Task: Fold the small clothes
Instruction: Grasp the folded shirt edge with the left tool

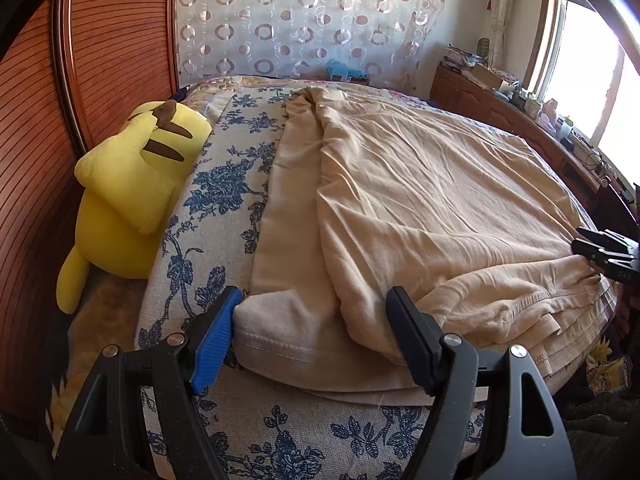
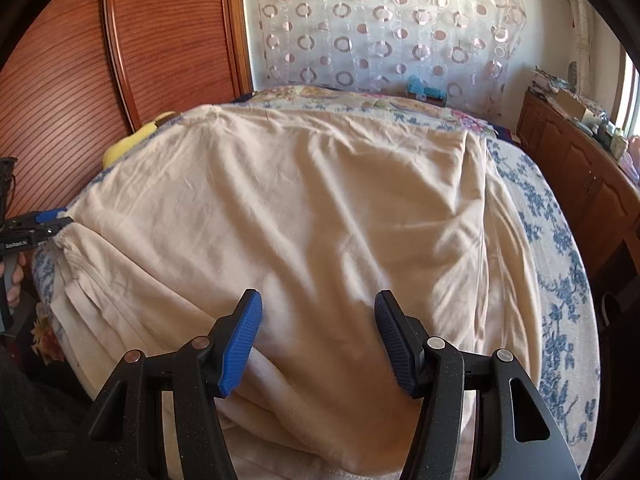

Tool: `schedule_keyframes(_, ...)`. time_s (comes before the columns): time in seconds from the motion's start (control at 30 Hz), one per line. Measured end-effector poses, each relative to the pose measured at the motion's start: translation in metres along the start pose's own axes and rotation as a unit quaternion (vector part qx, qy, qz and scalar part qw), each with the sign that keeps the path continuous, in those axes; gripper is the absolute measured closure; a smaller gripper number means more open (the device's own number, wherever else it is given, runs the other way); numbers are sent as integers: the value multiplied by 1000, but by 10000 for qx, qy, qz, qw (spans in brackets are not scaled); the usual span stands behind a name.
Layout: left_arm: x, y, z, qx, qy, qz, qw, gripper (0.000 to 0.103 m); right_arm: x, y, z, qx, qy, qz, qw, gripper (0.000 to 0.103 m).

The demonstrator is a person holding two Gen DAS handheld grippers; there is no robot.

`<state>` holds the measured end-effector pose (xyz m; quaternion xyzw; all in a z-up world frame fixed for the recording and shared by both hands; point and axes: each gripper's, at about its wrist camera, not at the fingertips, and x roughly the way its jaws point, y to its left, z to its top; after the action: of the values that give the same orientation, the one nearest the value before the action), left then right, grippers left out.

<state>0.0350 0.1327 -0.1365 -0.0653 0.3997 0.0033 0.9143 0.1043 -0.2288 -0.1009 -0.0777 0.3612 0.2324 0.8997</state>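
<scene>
A beige garment (image 1: 420,200) lies spread on the bed, its sides folded in toward the middle; it fills the right wrist view (image 2: 300,220). My left gripper (image 1: 316,312) is open, its fingers on either side of the garment's near left hemmed corner. My right gripper (image 2: 318,320) is open, its fingers straddling a raised fold at the garment's near edge. Each gripper shows small at the edge of the other's view, the right one (image 1: 600,254) and the left one (image 2: 48,222), both at the garment's edge.
The bed has a blue-flowered cover (image 1: 224,184). A yellow plush toy (image 1: 132,192) lies at the left by the wooden headboard (image 1: 100,40). A cluttered wooden cabinet (image 1: 500,96) runs under the window on the right. A patterned curtain (image 2: 380,28) hangs behind.
</scene>
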Motion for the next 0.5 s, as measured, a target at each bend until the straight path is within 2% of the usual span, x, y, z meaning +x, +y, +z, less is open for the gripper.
schedule_keyframes(0.13, -3, 1, -2, -128, -44, -277, 9995, 29, 7, 3, 0, -95, -73, -51, 9999, 42)
schedule_keyframes(0.17, -3, 1, -3, -177, -52, -391, 9991, 32, 8, 3, 0, -108, -85, -45, 9999, 41)
schedule_keyframes(0.2, -4, 0, -4, -224, -67, -488, 9985, 36, 9, 3, 0, -138, -93, -43, 9999, 40)
schedule_keyframes(0.23, -4, -1, -4, -224, -68, -491, 9985, 48, 10, 4, -1, -167, -98, -52, 9998, 40)
schedule_keyframes(0.3, -3, -4, -4, -169, -68, -468, 9987, 60, 11, 4, -2, -166, -101, -44, 9998, 39)
schedule_keyframes(0.37, -3, -8, -4, -130, -48, -558, 9983, 82, 10, 5, -5, -186, -102, -43, 9998, 38)
schedule_keyframes(0.43, -3, -9, -4, -110, -56, -609, 9981, 90, 7, 4, -8, -199, -103, -35, 9997, 37)
schedule_keyframes(0.5, -4, -10, -3, -106, -140, -561, 9983, 92, 7, 4, -8, -221, -91, -26, 9997, 36)
